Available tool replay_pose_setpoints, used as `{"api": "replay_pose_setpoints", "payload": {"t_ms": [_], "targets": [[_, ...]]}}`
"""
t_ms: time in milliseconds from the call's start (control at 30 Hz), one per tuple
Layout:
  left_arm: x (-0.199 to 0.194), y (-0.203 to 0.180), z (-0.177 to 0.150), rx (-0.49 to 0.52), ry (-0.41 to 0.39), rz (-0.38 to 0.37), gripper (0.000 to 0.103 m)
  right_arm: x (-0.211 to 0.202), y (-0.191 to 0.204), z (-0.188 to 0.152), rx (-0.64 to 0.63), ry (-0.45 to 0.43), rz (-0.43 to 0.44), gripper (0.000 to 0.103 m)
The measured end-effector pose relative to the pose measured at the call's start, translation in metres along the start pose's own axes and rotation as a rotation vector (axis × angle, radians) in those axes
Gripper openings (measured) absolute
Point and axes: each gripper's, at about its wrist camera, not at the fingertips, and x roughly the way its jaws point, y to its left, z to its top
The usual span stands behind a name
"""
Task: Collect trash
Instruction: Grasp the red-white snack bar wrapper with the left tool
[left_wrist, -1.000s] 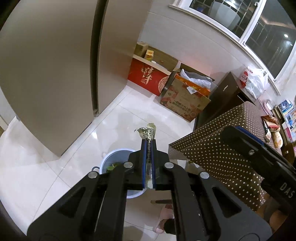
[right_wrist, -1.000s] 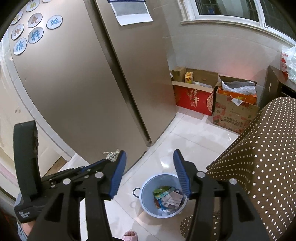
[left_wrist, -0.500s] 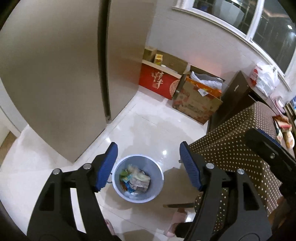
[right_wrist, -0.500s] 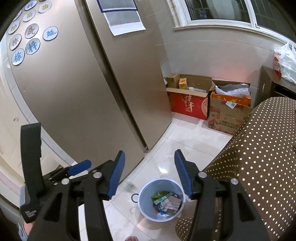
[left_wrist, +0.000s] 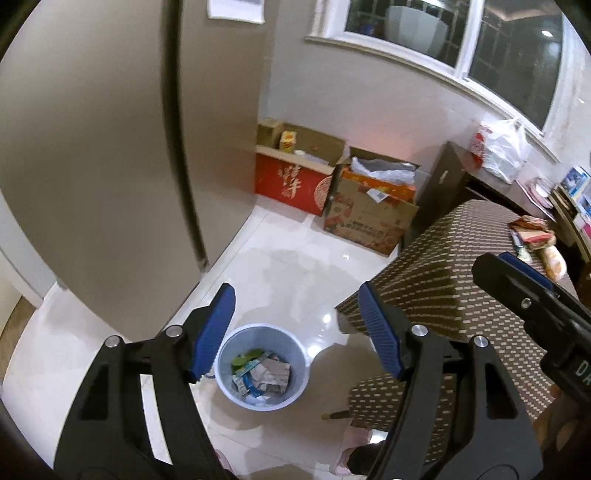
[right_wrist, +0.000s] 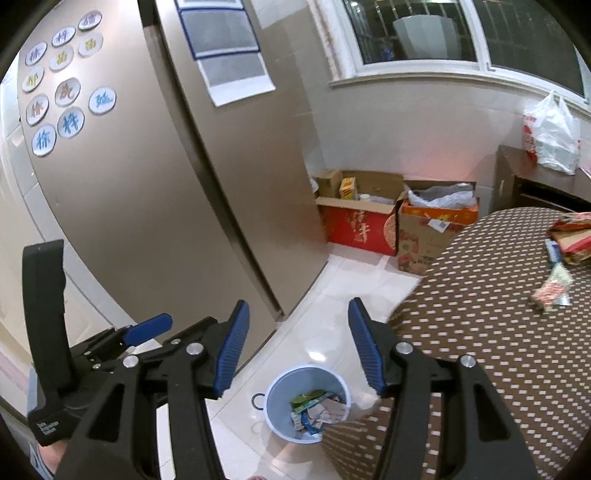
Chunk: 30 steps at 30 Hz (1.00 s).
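Left gripper (left_wrist: 295, 325) and right gripper (right_wrist: 295, 343), fingers spread wide and empty. Bin (left_wrist: 261, 365) of trash (left_wrist: 260, 374) on the floor, lower centre; more wrappers (right_wrist: 552, 291) on the dotted counter (right_wrist: 480, 314), right.

Both wrist cams look steeply down from high up at the pale blue plastic trash bin (left_wrist: 261, 365) (right_wrist: 306, 402) on the floor. Both also catch the brown dotted tablecloth (left_wrist: 454, 291) (right_wrist: 480, 332) and red cardboard box (left_wrist: 291, 184) (right_wrist: 356, 229).

Glossy floor tiles (left_wrist: 291, 266), plastic bin (left_wrist: 236, 387)
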Motion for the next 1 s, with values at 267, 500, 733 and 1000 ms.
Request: {"api": "replay_pose_setpoints", "payload": {"t_ms": [267, 500, 733, 1000], "targets": [[-0.012, -0.093, 0.009, 0.118, -0.001, -0.103, 0.069, -0.067, -0.072, 0.004, 0.065, -0.077, -0.098, 0.057], [0.001, -0.195, 0.01, 0.27, 0.031, -0.199, 0.069, -0.119, -0.163, -0.002, 0.151, -0.108, -0.224, 0.058], [0.035, -0.282, 0.001, 0.437, 0.093, -0.261, 0.069, -0.14, -0.239, -0.015, 0.225, -0.079, -0.321, 0.058], [0.083, -0.318, 0.001, 0.506, 0.144, -0.32, 0.069, -0.126, -0.278, -0.016, 0.237, -0.025, -0.353, 0.058]]}}
